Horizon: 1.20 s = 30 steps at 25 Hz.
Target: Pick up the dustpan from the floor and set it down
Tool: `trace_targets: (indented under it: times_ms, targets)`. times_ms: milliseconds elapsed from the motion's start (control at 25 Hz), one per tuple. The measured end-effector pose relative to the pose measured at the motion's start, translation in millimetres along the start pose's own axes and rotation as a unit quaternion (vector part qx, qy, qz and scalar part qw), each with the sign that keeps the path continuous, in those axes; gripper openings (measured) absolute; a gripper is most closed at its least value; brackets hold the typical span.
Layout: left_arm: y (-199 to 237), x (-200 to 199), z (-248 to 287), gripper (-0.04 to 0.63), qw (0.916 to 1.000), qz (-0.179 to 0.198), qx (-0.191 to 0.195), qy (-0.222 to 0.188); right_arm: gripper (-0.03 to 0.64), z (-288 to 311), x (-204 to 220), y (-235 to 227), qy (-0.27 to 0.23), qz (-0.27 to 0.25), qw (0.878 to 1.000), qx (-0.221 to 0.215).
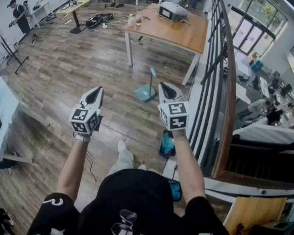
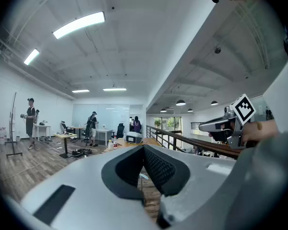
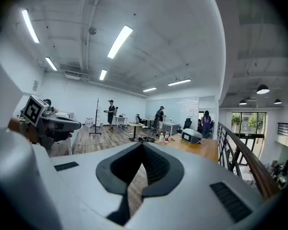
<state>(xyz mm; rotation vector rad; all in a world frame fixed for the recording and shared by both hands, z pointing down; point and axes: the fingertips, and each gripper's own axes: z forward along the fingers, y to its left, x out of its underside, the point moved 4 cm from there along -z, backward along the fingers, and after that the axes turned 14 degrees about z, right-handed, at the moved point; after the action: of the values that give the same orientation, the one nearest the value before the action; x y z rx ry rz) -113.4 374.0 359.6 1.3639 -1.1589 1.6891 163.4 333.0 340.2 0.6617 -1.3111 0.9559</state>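
The teal dustpan [image 1: 146, 92] stands on the wood floor with its thin handle upright, in front of the wooden table's near legs. In the head view both grippers are held out level above the floor, well short of the dustpan. My left gripper [image 1: 96, 93] is to the dustpan's left, and its jaws are shut with nothing in them. My right gripper [image 1: 165, 87] is just right of the dustpan and is also shut and empty. Each gripper view looks out across the room over closed jaws, left gripper [image 2: 144, 147] and right gripper [image 3: 143, 146].
A wooden table [image 1: 186, 33] with a grey device [image 1: 172, 11] and bottles [image 1: 134, 18] stands behind the dustpan. A black railing [image 1: 220, 82] runs along the right. A white table [image 1: 2, 106] is at the left, a blue object [image 1: 167, 143] lies by the feet, and people stand at the back.
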Motion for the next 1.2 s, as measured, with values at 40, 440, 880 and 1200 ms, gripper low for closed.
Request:
trace_targets:
  times_ms: [40, 440, 880, 1200]
  targets:
    - [0.4, -1.5, 1.2, -0.002, 1.0000, 0.000, 0.000, 0.000, -0.005, 0.7, -1.1, -1.2, 0.000, 0.001, 1.000, 0.000]
    - [-4.0, 2.6, 16.7, -0.002, 1.0000, 0.002, 0.004, 0.004, -0.004, 9.3, 7.1, -14.0, 0.006, 0.013, 1.000, 0.005]
    - [2.4, 7.1, 74.3, -0.002, 0.9998, -0.004, 0.019, 0.000, -0.005, 42.2, 5.3, -46.5, 0.016, 0.019, 1.000, 0.017]
    - [41.3, 18.3, 158.0, -0.002, 0.9995, -0.011, 0.029, -0.001, -0.005, 118.4, -1.3, -86.7, 0.024, 0.022, 0.999, 0.033]
